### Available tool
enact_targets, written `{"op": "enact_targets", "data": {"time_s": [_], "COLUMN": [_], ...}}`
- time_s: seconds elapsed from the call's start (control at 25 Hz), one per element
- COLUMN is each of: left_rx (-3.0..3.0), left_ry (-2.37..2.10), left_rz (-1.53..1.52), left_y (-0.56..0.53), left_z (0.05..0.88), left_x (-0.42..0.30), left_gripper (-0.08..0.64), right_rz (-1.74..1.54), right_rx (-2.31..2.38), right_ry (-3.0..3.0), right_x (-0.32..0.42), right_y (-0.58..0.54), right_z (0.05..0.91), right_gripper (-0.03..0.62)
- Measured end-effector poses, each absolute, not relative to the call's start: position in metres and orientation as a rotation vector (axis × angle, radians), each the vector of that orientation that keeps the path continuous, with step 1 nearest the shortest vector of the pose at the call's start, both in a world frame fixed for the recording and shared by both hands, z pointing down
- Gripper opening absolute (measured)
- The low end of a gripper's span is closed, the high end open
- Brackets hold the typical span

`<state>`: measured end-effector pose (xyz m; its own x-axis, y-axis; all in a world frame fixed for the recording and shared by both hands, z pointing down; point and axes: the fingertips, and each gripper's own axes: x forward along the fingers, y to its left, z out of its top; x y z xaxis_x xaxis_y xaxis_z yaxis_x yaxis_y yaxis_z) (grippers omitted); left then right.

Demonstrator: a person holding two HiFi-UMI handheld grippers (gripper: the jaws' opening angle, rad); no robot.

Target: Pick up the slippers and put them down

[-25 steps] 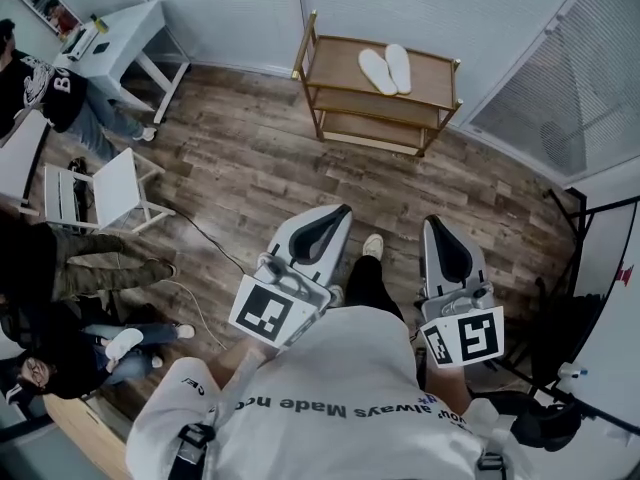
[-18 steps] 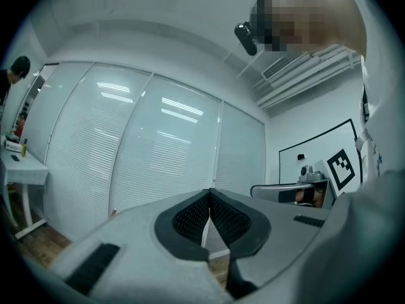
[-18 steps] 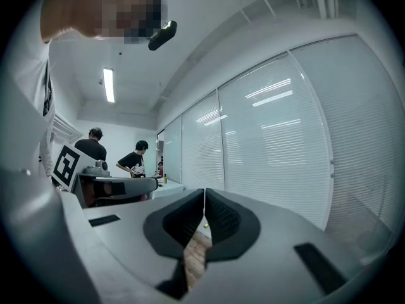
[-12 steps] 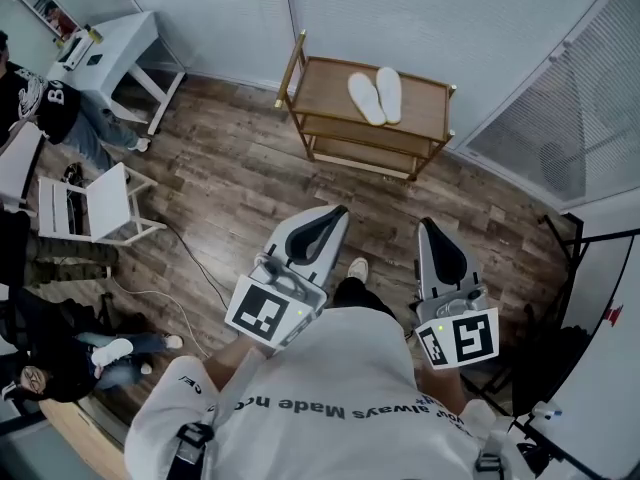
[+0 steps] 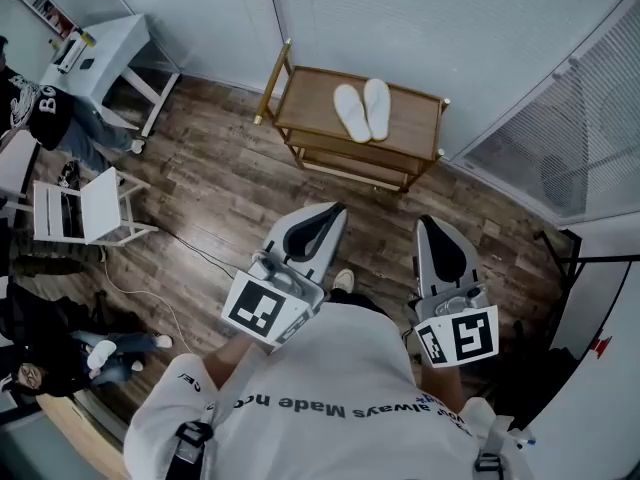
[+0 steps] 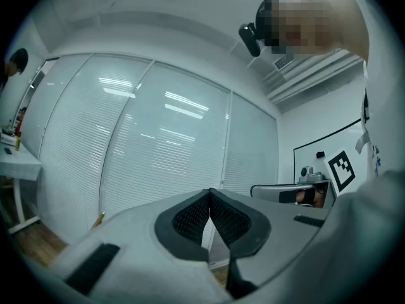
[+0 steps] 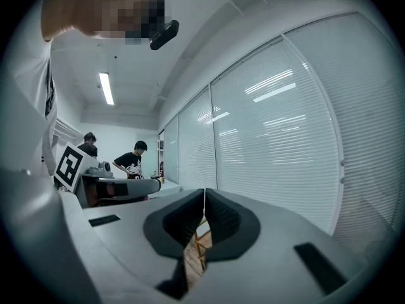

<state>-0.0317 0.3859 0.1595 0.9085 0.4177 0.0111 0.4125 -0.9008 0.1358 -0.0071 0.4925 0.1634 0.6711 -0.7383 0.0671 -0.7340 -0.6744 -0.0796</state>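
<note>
Ahead, slippers [image 5: 362, 110] centred on shelf [image 5: 408, 120], floor [image 5: 228, 173] open

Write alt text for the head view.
From above: a person holds the left gripper and right gripper, both shut and empty, over a wood floor, short of a shelf bearing two white slippers. Table, chair and people at left.

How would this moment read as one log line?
left tongs: shut, empty | right tongs: shut, empty | slippers: on shelf top, untouched
</note>
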Motion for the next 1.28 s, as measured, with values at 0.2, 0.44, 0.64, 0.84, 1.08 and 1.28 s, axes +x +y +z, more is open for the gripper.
{"op": "enact_targets", "data": {"time_s": [0.2, 0.44, 0.64, 0.84, 1.08, 1.28], "left_rx": [2.959, 2.961, 2.956, 2.942, 2.928, 2.913], "left_ry": [0.612, 0.606, 0.612, 0.604, 0.581, 0.591], "left_rz": [0.091, 0.095, 0.078, 0.076, 0.091, 0.099], "left_y": [0.383, 0.378, 0.356, 0.319, 0.276, 0.236], "left_z": [0.168, 0.171, 0.172, 0.174, 0.175, 0.175], "left_x": [-0.008, 0.021, 0.053, 0.092, 0.139, 0.178], "left_gripper": [0.011, 0.011, 0.011, 0.011, 0.011, 0.011], "right_rz": [-0.161, -0.165, -0.162, -0.194, -0.205, -0.227], "right_rx": [-2.815, -2.807, -2.812, -2.810, -2.805, -2.811], "right_ry": [1.264, 1.290, 1.314, 1.335, 1.349, 1.362], "right_x": [0.018, 0.047, 0.078, 0.118, 0.170, 0.210], "right_y": [0.492, 0.483, 0.456, 0.418, 0.374, 0.329], "right_z": [0.170, 0.174, 0.176, 0.181, 0.179, 0.178], "right_gripper": [0.015, 0.015, 0.015, 0.015, 0.015, 0.015]}}
